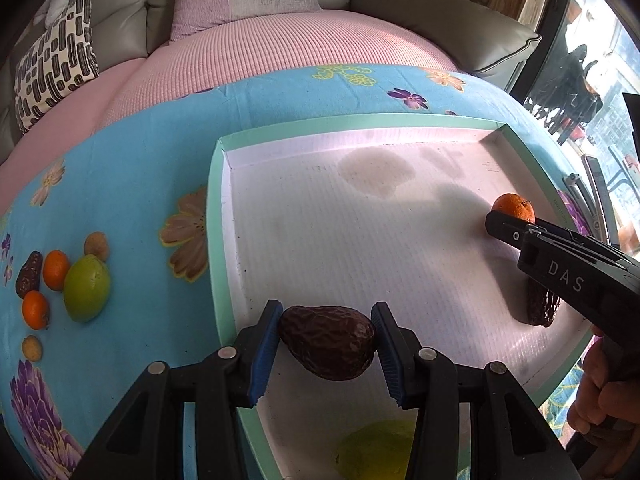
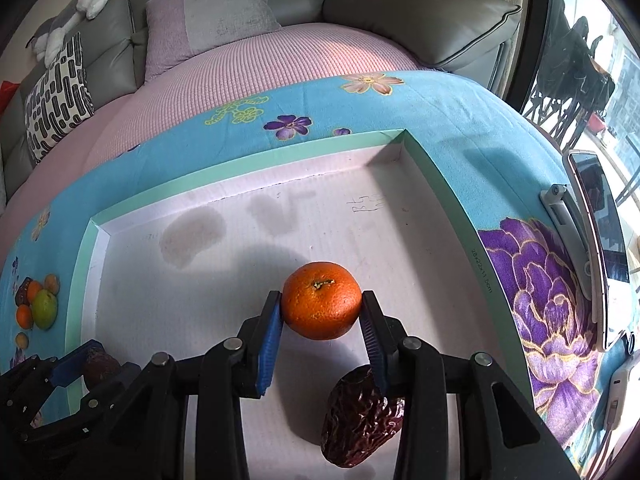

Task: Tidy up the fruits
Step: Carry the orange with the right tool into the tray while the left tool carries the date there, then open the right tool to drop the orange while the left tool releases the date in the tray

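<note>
Grey sofa [image 2: 400,4] with pink cover [image 2: 260,76], patterned cushion [image 2: 56,108], bright window [image 2: 600,92] right.

The right gripper [image 1: 510,226], seen from the left wrist, carries the pale letters "D A S" along the side of its black body. On the green rim of the tray [image 2: 460,216], at its right side in the right wrist view, small dark print runs along the edge and reads roughly "28x22x11.5cm", though the digits are hard to make out. On the tray's white floor near the far corner there is a handwritten scrawl, not legible.
</note>
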### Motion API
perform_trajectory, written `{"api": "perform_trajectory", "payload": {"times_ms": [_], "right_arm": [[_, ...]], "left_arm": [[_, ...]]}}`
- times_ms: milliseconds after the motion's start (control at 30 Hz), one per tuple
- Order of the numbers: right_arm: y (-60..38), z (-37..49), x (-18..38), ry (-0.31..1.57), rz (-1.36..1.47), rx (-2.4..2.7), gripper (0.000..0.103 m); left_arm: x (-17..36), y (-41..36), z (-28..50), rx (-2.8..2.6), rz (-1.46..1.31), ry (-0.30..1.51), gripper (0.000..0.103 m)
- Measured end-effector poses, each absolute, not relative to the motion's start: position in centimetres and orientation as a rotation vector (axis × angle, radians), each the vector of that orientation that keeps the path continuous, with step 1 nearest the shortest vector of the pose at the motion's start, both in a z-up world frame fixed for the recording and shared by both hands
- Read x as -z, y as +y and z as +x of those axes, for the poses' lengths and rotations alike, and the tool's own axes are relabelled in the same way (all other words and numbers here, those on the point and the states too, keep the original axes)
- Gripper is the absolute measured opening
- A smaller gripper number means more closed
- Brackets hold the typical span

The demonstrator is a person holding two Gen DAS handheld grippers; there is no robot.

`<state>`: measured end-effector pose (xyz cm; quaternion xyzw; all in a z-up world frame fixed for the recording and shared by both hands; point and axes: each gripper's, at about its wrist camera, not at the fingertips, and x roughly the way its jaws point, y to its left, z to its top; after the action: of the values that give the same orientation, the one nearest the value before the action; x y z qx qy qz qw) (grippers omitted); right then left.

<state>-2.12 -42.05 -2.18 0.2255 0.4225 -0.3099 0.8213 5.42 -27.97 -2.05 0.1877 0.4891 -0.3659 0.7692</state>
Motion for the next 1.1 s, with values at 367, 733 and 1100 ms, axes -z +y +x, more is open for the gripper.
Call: {"api": "perform_trajectory", "payload": {"times_ms": [367, 733, 1100], "right_arm": [[-42.2, -1.8, 2.5, 0.926, 0.453, 0.681, 0.05], [-42.1, -2.5, 1.4, 0.876, 0.442, 0.688, 0.085], [-41.6, -3.0, 0.1, 0.818, 0.404, 0.691, 0.094]], "left_arm": [[2.0, -27.8, 5.6, 0.784, 0.42, 1.062, 0.05], [0.2, -27.2, 5.4, 0.768, 0.412, 1.021, 0.074], [-1.7, -26.2, 5.1, 0.757, 0.393, 0.99, 0.101]]}}
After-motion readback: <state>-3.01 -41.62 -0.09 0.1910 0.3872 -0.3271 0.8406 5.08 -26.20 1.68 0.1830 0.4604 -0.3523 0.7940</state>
